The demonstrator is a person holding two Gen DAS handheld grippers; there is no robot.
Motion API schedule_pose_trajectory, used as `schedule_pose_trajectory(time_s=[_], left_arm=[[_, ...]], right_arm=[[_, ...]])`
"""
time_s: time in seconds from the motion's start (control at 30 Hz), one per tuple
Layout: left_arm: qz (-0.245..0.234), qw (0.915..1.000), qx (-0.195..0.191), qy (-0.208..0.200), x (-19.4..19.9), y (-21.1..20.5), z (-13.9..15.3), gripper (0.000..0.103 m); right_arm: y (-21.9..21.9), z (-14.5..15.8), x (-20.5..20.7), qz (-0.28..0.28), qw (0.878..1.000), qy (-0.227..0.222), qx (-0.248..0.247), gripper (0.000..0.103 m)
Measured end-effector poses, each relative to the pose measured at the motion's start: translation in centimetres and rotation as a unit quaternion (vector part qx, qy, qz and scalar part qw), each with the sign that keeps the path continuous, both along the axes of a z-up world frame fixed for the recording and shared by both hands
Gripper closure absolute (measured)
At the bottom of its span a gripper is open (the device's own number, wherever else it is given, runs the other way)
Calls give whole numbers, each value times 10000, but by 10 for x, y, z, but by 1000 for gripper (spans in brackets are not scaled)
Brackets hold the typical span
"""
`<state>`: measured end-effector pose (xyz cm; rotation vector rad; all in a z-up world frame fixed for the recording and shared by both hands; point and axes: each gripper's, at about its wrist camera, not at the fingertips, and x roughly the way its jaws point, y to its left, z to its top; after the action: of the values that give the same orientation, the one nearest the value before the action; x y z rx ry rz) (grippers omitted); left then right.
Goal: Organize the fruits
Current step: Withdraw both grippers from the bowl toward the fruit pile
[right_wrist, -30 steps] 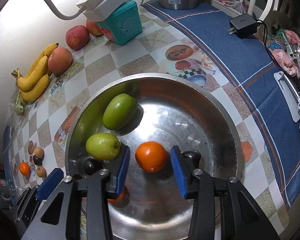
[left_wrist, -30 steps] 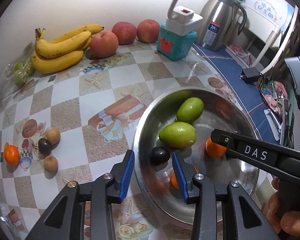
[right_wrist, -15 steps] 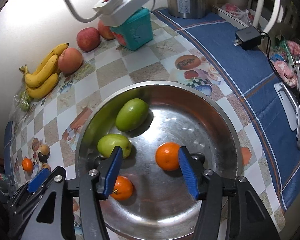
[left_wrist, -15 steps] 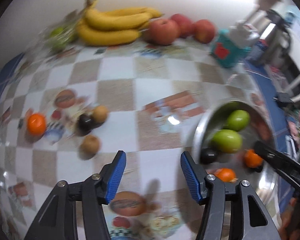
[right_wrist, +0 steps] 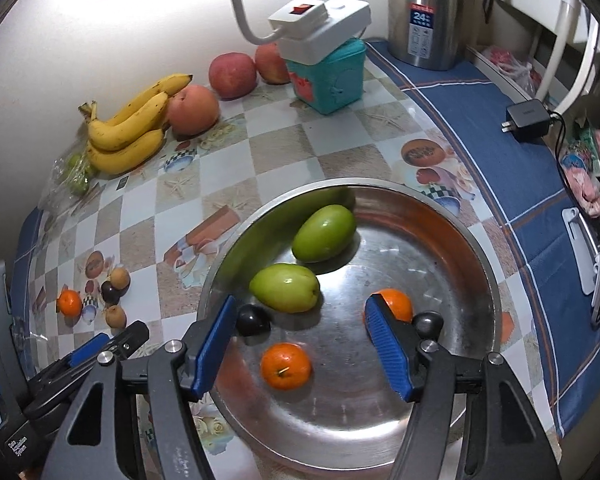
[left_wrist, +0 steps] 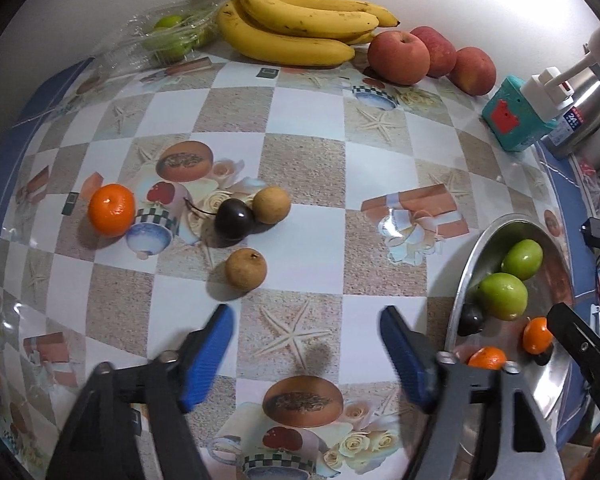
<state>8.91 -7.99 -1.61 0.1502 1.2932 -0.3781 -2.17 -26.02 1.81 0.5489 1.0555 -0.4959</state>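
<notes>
A steel bowl [right_wrist: 452,236] holds two green fruits [right_wrist: 324,232], two oranges [right_wrist: 286,366] and a dark plum [right_wrist: 253,320]. My right gripper [right_wrist: 300,348] hangs over the bowl, its jaws opening, with nothing pressed between the pads. My left gripper [left_wrist: 306,354] hovers over bare tablecloth left of the bowl [left_wrist: 460,280], jaws opening and empty. Just beyond it lie two brown round fruits [left_wrist: 246,269], a dark plum [left_wrist: 234,217] and an orange [left_wrist: 111,210]. The left gripper also shows at the lower left of the right wrist view.
Bananas [left_wrist: 300,28], red apples [left_wrist: 398,58] and bagged green fruits [left_wrist: 168,36] line the back wall. A teal box [right_wrist: 328,76] with a white power strip on it, a steel thermos [right_wrist: 432,12] and a black charger [right_wrist: 528,120] stand to the right.
My left gripper swung left out of the bowl to the tablecloth and opened wide. The right gripper let go of an orange, rose a little and opened.
</notes>
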Motion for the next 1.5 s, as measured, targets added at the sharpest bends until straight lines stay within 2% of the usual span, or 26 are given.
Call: schedule_pose_trajectory(time_s=[0.07, 0.1, 0.13, 0.33, 0.43, 0.63, 0.73, 1.07, 1.3, 1.5], left_arm=[[1, 10000, 67, -27, 1, 1, -1, 4], [4, 9999, 110, -47, 1, 1, -1, 2], [9, 9999, 136, -62, 1, 1, -2, 0], [-22, 9993, 369, -88, 3, 1, -8, 0], [2, 9991, 402, -92, 4, 3, -10, 0], [-126, 9983, 476, -298, 3, 4, -8, 0], [-82, 9985, 435, -331, 6, 7, -7, 0], [64, 9985, 367, -396, 22, 25, 2, 0], [-94, 9919, 959, -831, 27, 40, 8, 0], [18, 9924, 899, -842, 36, 60, 11, 0]], right_arm=[[1, -2, 1, 29, 10000, 34, -25, 27], [1, -3, 1, 31, 10000, 56, -40, 22], [1, -4, 2, 32, 9999, 82, -62, 21], [0, -8, 1, 32, 9998, 152, -140, 20], [1, -10, 2, 53, 9998, 170, -127, 10], [3, -9, 3, 65, 9996, 179, -199, 10], [3, -10, 3, 55, 9993, 246, -262, 0], [7, -10, 5, 83, 9989, 255, -397, 0], [14, -12, 9, 210, 9988, 253, -375, 0], [29, -12, 17, 478, 9980, 214, -363, 0]])
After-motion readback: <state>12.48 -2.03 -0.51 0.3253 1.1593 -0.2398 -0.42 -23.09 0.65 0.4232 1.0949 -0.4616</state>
